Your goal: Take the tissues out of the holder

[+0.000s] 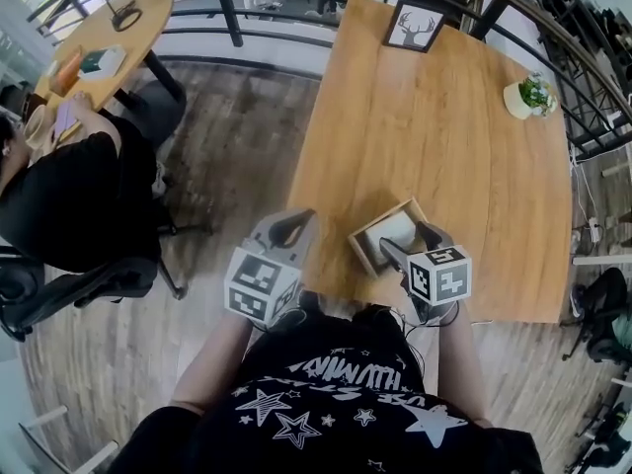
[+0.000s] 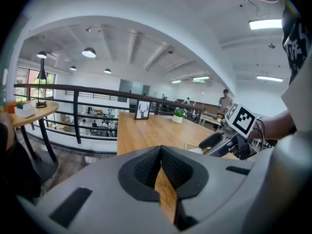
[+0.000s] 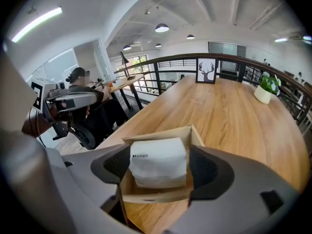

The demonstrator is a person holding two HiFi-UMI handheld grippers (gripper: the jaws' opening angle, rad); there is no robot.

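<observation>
A light wooden holder [image 1: 367,237] stands near the front edge of the long wooden table [image 1: 434,136], with a white pack of tissues [image 1: 393,231] inside it. My right gripper [image 1: 407,243] reaches over the holder. In the right gripper view its jaws [image 3: 158,168] stand wide open on either side of the tissue pack [image 3: 158,157], with the holder's front wall [image 3: 156,195] below. My left gripper [image 1: 291,227] hovers off the table's left front corner, shut and holding nothing [image 2: 161,152]. The left gripper view also catches the right gripper [image 2: 214,140] at the holder.
A framed deer picture [image 1: 413,26] stands at the table's far end and a small potted plant [image 1: 531,95] at its right side. A black railing [image 1: 237,13] runs behind. A person in black [image 1: 69,196] sits at a round table [image 1: 99,38] to the left.
</observation>
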